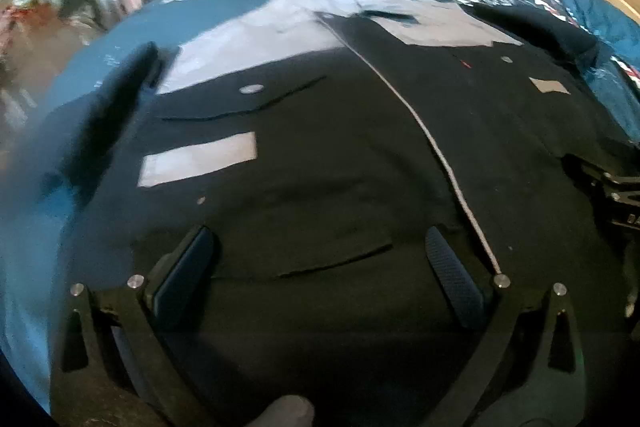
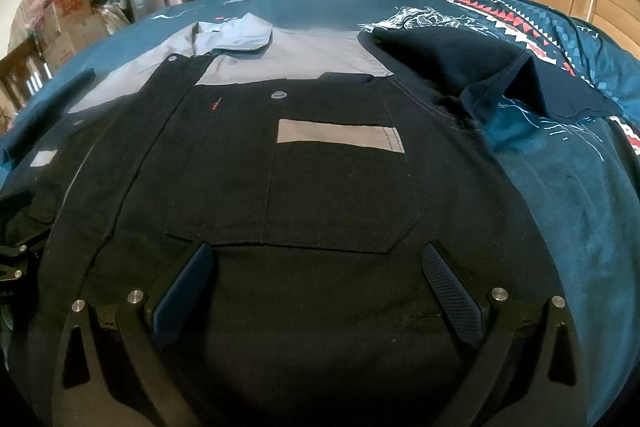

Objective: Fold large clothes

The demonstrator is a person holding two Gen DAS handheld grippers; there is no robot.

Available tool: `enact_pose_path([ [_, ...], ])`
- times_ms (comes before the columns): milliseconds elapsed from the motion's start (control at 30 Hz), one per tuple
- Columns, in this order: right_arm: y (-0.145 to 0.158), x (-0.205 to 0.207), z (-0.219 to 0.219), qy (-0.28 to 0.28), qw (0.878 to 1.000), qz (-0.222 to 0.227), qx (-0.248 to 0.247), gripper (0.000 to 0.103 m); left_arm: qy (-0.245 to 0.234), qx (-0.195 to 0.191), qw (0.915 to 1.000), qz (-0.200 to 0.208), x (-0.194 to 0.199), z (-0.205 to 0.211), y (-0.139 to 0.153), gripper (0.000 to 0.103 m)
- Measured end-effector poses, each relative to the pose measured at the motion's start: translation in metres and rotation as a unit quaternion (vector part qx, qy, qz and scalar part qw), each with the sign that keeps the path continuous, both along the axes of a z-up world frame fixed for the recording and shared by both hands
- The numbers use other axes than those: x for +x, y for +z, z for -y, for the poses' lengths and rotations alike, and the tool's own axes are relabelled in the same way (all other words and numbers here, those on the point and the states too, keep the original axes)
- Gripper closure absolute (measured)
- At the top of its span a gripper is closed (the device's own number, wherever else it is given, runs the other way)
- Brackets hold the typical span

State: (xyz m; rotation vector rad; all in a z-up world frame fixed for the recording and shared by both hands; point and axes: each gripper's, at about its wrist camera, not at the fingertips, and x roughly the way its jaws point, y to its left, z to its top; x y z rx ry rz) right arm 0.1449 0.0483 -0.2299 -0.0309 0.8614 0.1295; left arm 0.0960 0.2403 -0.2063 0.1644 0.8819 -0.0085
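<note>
Bedspread (image 2: pixel 560 187), teal with a red and white zigzag band, covers the bed that carries everything. Spread flat across its middle lies the black work shirt (image 2: pixel 320 187) with a grey yoke and collar toward the far edge. Its right sleeve (image 2: pixel 480 67) is folded over near the patterned band, and its left sleeve (image 1: pixel 120 95) reaches toward the bedspread's left edge. 2 chest pockets show, each with a grey strip (image 2: pixel 340 137) and a snap. A pale placket seam (image 1: pixel 440 155) runs down the front. The left gripper (image 1: pixel 320 267) and the right gripper (image 2: pixel 320 283) both hover over the shirt's lower front, jaws wide apart, holding nothing.
</note>
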Motion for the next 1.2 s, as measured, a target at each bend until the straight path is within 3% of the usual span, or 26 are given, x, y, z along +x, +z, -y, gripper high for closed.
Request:
enact_pose_path([
  [400,-0.002,0.002,-0.001,0.002,1.000,0.003,-0.001,0.000,0.001,-0.019,0.9998,0.001,-0.003,-0.003,-0.003,0.000],
  [767,-0.002,0.003,0.000,0.004,1.000,0.006,0.003,0.000,0.009,-0.007,0.9999,-0.004,-0.002,-0.001,-0.003,0.000],
  [1033,-0.002,0.004,-0.001,0.005,1.000,0.005,-0.001,0.000,0.085,0.013,0.9962,-0.014,-0.007,0.009,-0.002,0.000],
  [1100,-0.002,0.003,-0.001,0.005,1.000,0.005,-0.001,0.000,0.091,0.029,0.9954,-0.004,-0.010,0.014,-0.003,0.000],
  [1200,-0.002,0.003,-0.001,0.005,1.000,0.005,-0.001,0.000,0.089,0.012,0.9959,-0.002,-0.009,0.008,-0.004,0.000],
])
